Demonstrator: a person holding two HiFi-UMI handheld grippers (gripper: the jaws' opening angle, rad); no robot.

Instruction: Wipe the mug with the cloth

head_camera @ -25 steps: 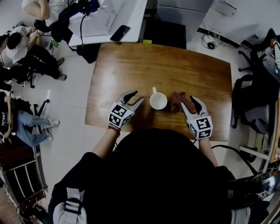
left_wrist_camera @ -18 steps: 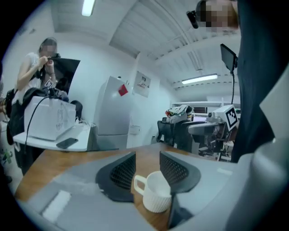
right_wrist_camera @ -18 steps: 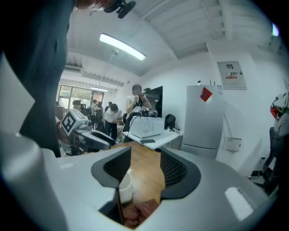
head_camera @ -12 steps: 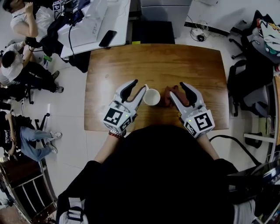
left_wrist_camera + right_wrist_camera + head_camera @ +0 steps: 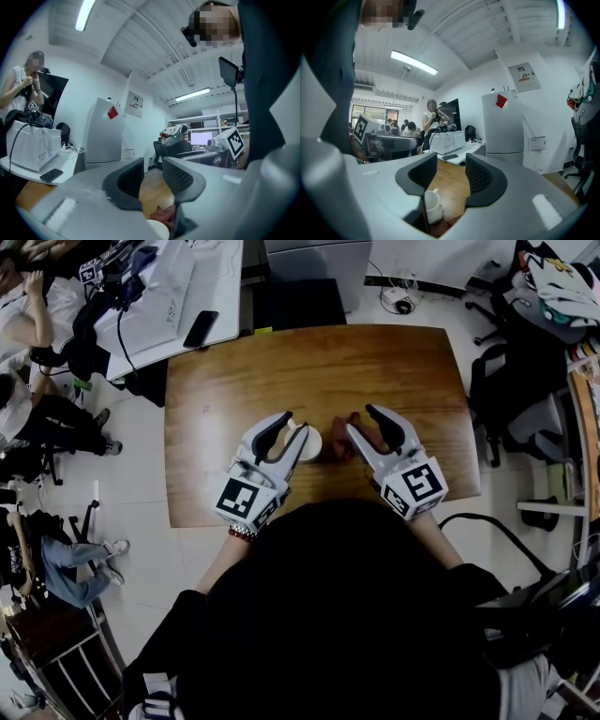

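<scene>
1. White mug [image 5: 306, 442] stands on the wooden table [image 5: 394, 362].
2. Red-brown cloth [image 5: 337, 448] lies just right of the mug.
3. Left gripper [image 5: 294, 424] hovers over the mug, jaws part open, just been closing, nothing between.
4. Right gripper [image 5: 360, 418] hovers right of the mug, above the cloth, jaws wide, closing slightly, empty.
5. Wall notice [image 5: 524, 77] beyond the mug: print too small to read.

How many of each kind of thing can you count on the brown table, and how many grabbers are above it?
Mugs: 1, the white mug
Cloths: 1, the reddish-brown cloth
Grippers: 2, the left gripper and the right gripper; the jaws of both have just been closing a little, with nothing held between them
Total: 4
</scene>
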